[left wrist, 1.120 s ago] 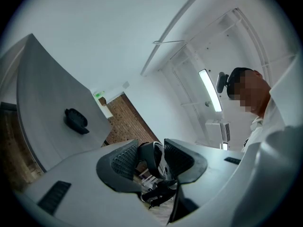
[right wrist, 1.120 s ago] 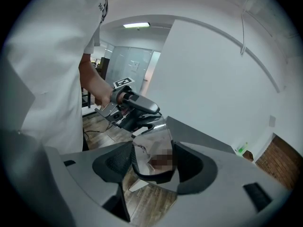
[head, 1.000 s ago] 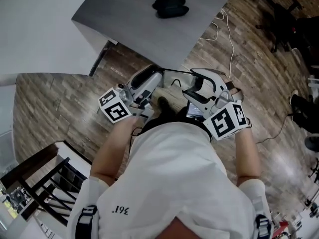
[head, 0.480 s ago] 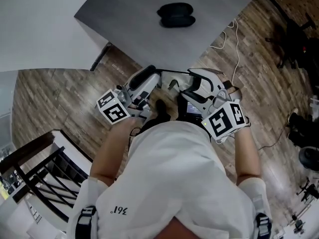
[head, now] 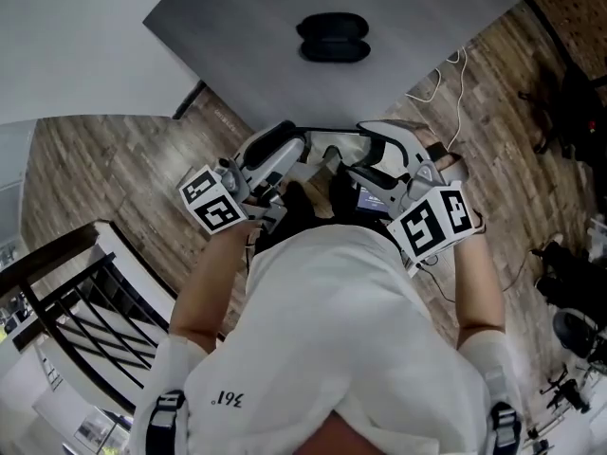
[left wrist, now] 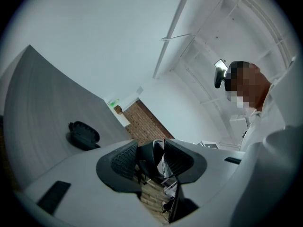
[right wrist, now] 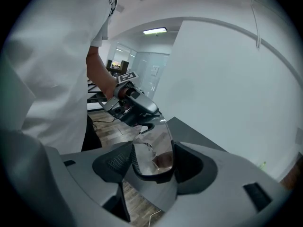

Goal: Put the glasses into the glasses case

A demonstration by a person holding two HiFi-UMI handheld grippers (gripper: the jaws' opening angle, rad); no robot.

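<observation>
Dark-framed glasses (head: 332,133) hang in the air between my two grippers, just off the near edge of the grey table (head: 256,55). My left gripper (head: 302,142) is shut on one end of them, where the frame (left wrist: 149,156) shows between its pads (left wrist: 124,161). At the other end my right gripper (head: 358,152) is shut on a lens (right wrist: 156,150), which stands edge-up between its pads. The black glasses case (head: 332,38) lies open on the table beyond them, also seen in the left gripper view as the case (left wrist: 84,135). In the right gripper view the left gripper (right wrist: 135,105) holds the far end.
A white cable (head: 455,74) trails over the wooden floor right of the table. A black railing (head: 76,320) stands at lower left. A table leg (head: 188,100) drops from the near-left corner. White walls lie behind the table (left wrist: 33,117).
Both grippers have carried the glasses closer to the table edge. The case now sits nearer and more centred ahead of them. Both grips look the same.
</observation>
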